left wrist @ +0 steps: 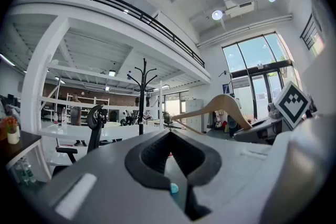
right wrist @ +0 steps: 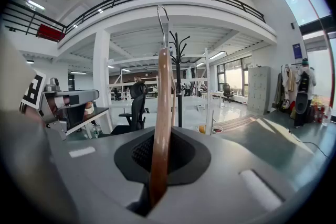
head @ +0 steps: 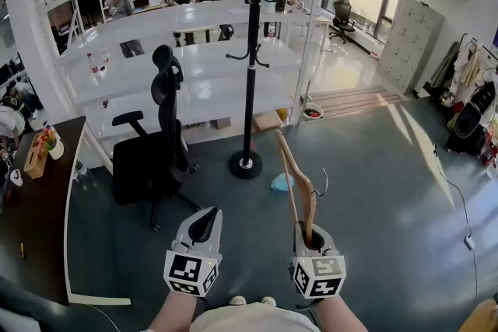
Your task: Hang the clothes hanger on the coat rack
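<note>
One clothes hanger (head: 300, 181) is found clamped upright, hook uppermost, between the jaws of the right gripper (head: 311, 239), well apart from the coat rack (head: 250, 58). The left gripper (head: 204, 227) is held alongside, jaws drawn together on nothing.

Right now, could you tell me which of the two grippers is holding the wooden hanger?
The right gripper: its jaws are shut on the wooden hanger, while the left gripper holds nothing.
</note>
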`<state>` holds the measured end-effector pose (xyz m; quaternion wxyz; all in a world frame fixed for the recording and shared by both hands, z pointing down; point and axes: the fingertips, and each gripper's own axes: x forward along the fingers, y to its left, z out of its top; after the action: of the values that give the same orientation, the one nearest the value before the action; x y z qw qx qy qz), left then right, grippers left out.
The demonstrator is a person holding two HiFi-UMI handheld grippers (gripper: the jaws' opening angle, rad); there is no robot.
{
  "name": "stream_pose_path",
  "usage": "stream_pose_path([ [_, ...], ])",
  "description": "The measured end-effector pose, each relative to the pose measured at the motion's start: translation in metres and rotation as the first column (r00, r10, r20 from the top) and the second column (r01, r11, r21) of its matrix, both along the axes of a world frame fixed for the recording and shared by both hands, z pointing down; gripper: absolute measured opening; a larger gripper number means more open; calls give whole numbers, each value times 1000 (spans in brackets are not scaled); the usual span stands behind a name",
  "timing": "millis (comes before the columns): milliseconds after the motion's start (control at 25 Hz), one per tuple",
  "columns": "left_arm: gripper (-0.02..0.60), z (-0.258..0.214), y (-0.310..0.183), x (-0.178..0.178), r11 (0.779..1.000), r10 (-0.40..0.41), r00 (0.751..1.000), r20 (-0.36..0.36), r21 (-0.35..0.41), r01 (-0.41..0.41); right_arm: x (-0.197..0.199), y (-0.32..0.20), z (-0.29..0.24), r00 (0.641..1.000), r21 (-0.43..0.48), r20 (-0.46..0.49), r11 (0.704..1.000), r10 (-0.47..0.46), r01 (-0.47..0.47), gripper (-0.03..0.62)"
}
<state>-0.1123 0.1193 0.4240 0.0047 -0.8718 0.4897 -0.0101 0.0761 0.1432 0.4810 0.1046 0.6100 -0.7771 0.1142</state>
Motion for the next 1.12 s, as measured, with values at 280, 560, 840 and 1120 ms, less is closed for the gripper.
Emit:
stream_pose_path([
  [280,0,6,2,-6,1000,-1,1000,3,-12,1,-5,3,4,1000,-13,8,1000,3,-3,28],
  [560,0,11,-3,-23,1000,1,1000,2,-18,-1,-17,-3,9,1000,-16,16,1000,16,-16,28],
  [840,0,24,-15,-44,999,0,1000,9,-36,0,-26,-19,16,998,-30,52,999,39,-37,28],
  [1120,0,43,-47,-45,998,-16,1000,13,-63,16,-18,-52,29,997,-46,61,998,41,-38,28],
])
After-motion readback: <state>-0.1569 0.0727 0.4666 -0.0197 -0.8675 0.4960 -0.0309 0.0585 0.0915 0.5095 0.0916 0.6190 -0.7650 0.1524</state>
